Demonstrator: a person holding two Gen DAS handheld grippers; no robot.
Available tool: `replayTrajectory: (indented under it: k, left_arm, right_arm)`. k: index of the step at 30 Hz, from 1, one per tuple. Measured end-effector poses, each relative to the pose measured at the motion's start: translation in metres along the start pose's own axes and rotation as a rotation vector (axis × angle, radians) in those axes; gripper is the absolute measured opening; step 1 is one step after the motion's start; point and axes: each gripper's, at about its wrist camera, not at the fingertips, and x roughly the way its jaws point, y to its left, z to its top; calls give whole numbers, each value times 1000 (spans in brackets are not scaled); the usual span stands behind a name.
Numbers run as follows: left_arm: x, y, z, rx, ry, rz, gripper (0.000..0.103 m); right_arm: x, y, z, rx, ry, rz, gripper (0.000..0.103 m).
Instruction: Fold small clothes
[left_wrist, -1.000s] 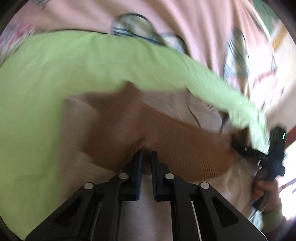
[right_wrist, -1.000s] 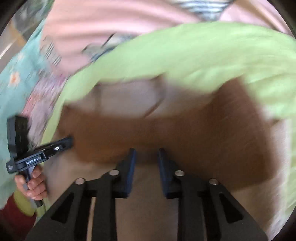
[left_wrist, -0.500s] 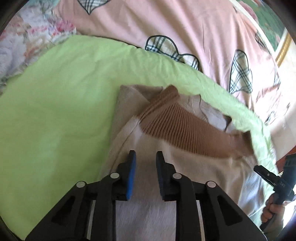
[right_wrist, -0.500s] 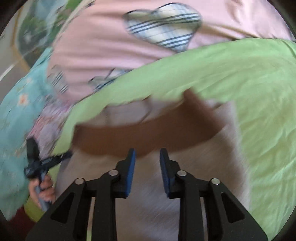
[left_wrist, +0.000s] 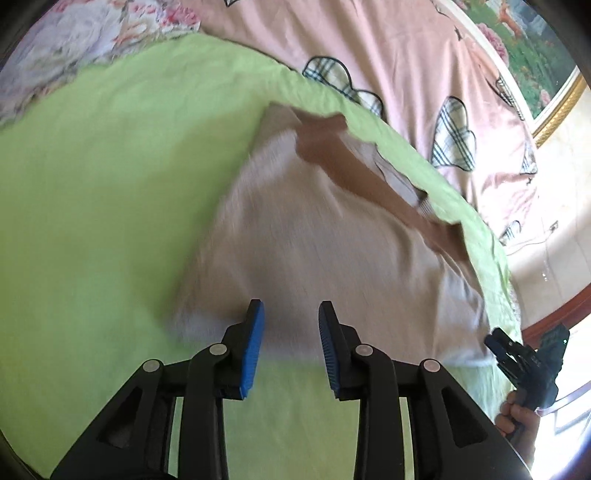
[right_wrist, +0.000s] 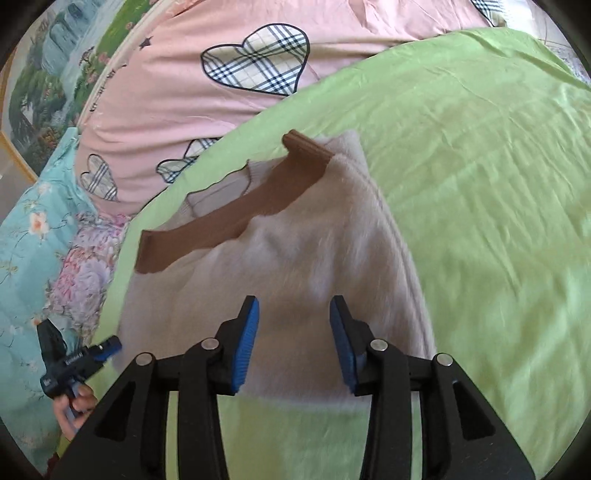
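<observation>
- Now, landmark: beige sweater (right_wrist: 314, 258), lying flat on the green sheet (right_wrist: 480, 184), its near hem toward both cameras
- Brown ribbed collar band (right_wrist: 229, 218) runs across the sweater's far end; one end sticks up past the far edge
- Left gripper (left_wrist: 290, 343): jaws parted, nothing between them, poised over the near hem on the left part of the sweater; blue pads clear of the cloth as far as blur lets me judge
- Right gripper (right_wrist: 293, 343): jaws likewise apart and empty, over the near hem toward the sweater's right side
- Judgement: both claws spread and level at the hem suggests lining up for a two-point pinch, so the hem lifts evenly and can fold toward the collar
- Pink heart-print quilt (right_wrist: 258, 74) lies beyond the sweater's far end, well apart from it
- Risk: soft knit may bunch if one pinch is shallow
</observation>
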Motion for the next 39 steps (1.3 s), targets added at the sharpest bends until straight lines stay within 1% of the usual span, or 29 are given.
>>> replayTrajectory:
  k: [1,2,4,6,11,15,19,25,28,29,30,32,33,34,35,36,38,39]
  left_arm:
    - [-4,-1,-10,-7,0,-5,34]
    - [-7,-2,-18,-13,5,-15,38]
    - [-11,-3,-34,-29,15,-35,39]
    - [-13,-4,-44,-49,22,-47,39]
    - [-15,-2,-57,-104,31,-77,39]
    - [-13,-1,-57,-122,34,-84,42]
    - [-6,4,-52,-164,34,-95,43]
    - [10,16,-35,-244,3,-107,44]
    - [19,21,-22,-279,-28,-104,44]
    - [22,23,-17,-290,-44,-95,43]
    - [24,25,-12,-295,-59,-80,39]
    - [29,25,-1,-289,-80,-46,36]
    - [32,25,5,-281,-91,-29,32]
    - [33,23,11,-268,-100,-17,27]
    - [34,21,15,-251,-103,-11,19]
    - [35,16,20,-227,-109,-4,15]
    - [29,3,26,-180,-138,1,13]
    - [25,-8,29,-139,-157,3,12]
  right_arm:
    - [-2,4,-5,-6,7,9,44]
    - [-5,8,-10,-11,12,15,44]
    - [-9,15,-19,-17,21,27,47]
    - [-13,22,-28,-29,30,38,48]
    - [-21,36,-48,-52,49,50,51]
    - [-27,41,-63,-58,53,54,55]
    - [-28,44,-73,-51,74,64,56]
    - [-28,49,-77,-51,86,76,57]
    - [-28,51,-75,-53,84,82,57]
    - [-28,51,-74,-52,82,84,57]
    - [-28,51,-73,-51,81,85,57]
    - [-28,51,-70,-51,80,89,57]
    - [-28,51,-68,-53,80,91,57]
    - [-26,51,-65,-54,80,94,57]
    - [-25,50,-63,-53,81,95,57]
    - [-23,50,-60,-55,81,95,57]
    - [-19,49,-51,-61,77,100,57]
    - [-16,48,-45,-64,76,100,57]
